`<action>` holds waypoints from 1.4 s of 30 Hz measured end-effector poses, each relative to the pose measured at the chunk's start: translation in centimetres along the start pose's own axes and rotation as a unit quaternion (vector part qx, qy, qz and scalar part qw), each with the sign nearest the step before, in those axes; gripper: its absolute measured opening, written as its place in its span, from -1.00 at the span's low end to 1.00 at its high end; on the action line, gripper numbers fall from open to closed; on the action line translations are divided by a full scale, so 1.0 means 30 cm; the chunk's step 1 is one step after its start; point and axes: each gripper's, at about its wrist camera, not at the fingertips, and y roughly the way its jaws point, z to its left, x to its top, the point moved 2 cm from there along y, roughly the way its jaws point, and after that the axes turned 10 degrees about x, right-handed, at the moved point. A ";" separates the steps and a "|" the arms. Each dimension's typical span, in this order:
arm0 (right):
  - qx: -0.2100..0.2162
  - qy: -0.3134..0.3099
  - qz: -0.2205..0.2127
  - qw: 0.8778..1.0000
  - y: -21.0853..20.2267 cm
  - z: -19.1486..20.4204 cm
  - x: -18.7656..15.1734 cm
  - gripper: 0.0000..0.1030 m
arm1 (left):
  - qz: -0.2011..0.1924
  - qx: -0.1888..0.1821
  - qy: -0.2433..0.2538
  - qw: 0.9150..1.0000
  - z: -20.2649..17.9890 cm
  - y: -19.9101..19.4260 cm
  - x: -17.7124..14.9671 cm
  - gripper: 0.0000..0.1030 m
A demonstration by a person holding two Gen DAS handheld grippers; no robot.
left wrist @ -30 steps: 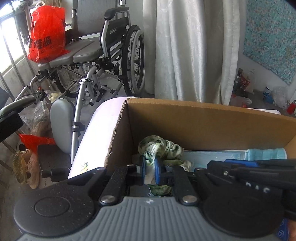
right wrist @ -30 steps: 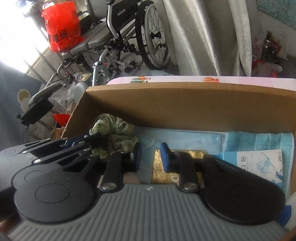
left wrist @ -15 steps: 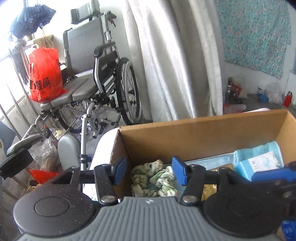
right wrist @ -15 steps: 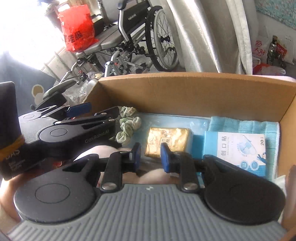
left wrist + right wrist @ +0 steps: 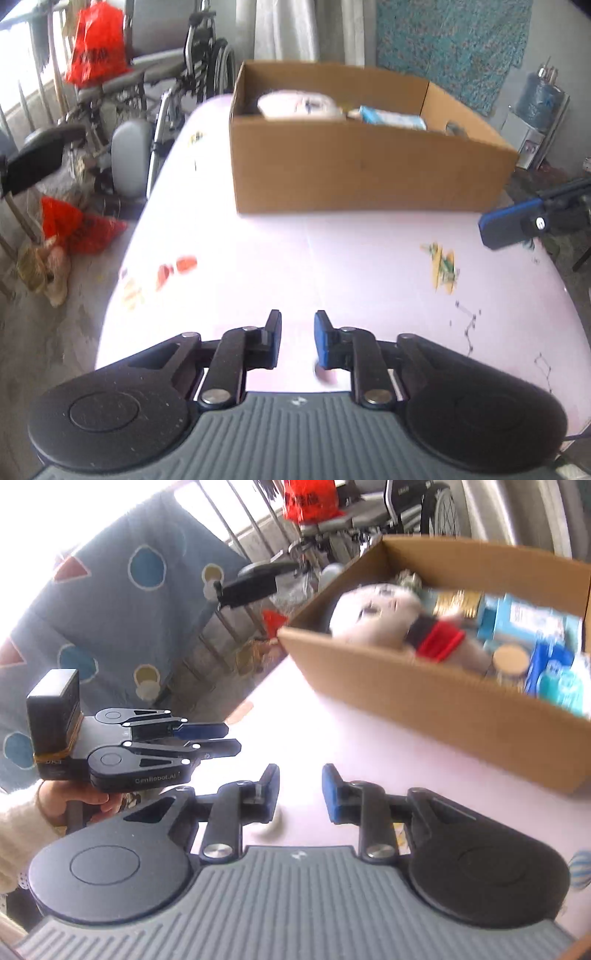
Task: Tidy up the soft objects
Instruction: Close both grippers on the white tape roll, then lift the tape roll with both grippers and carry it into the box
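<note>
A cardboard box (image 5: 354,173) stands on the pink table (image 5: 332,258); it also shows in the right wrist view (image 5: 424,698). Inside lie a white plush toy with a red band (image 5: 391,624), a green scrunchie (image 5: 408,579), a gold packet (image 5: 456,602) and blue packs (image 5: 528,618). The plush shows in the left wrist view (image 5: 299,105). My left gripper (image 5: 297,339) is open and empty, low over the near table; it also shows in the right wrist view (image 5: 218,740). My right gripper (image 5: 299,794) is open and empty, and one of its blue fingertips (image 5: 506,225) shows at right.
A wheelchair (image 5: 177,74) with a red bag (image 5: 98,55) stands behind the table on the left. A blue patterned cloth (image 5: 110,602) hangs on a railing. Clutter lies on the floor left of the table (image 5: 55,243). A water bottle stand (image 5: 535,107) is far right.
Both grippers have pulled back out of the box to the near side of the table. The left jaws let go of the green scrunchie, which stays in the box.
</note>
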 end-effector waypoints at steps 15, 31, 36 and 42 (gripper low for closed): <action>0.021 0.137 0.016 0.990 0.377 -0.020 -0.237 -0.45 | 0.033 -0.007 -0.130 0.991 0.006 0.098 -0.277 -0.73; 0.014 0.115 -0.073 0.991 0.229 -0.029 -0.226 -0.82 | -0.028 -0.032 -0.052 0.998 -0.086 0.008 -0.193 -0.73; -0.031 0.069 -0.144 0.987 -0.027 -0.073 0.036 -0.82 | -0.095 -0.079 -0.030 0.992 -0.158 -0.025 0.129 -0.72; -0.118 0.081 -0.143 0.979 -0.169 -0.373 0.368 -0.81 | -0.061 -0.127 0.021 0.990 -0.331 0.223 0.623 -0.73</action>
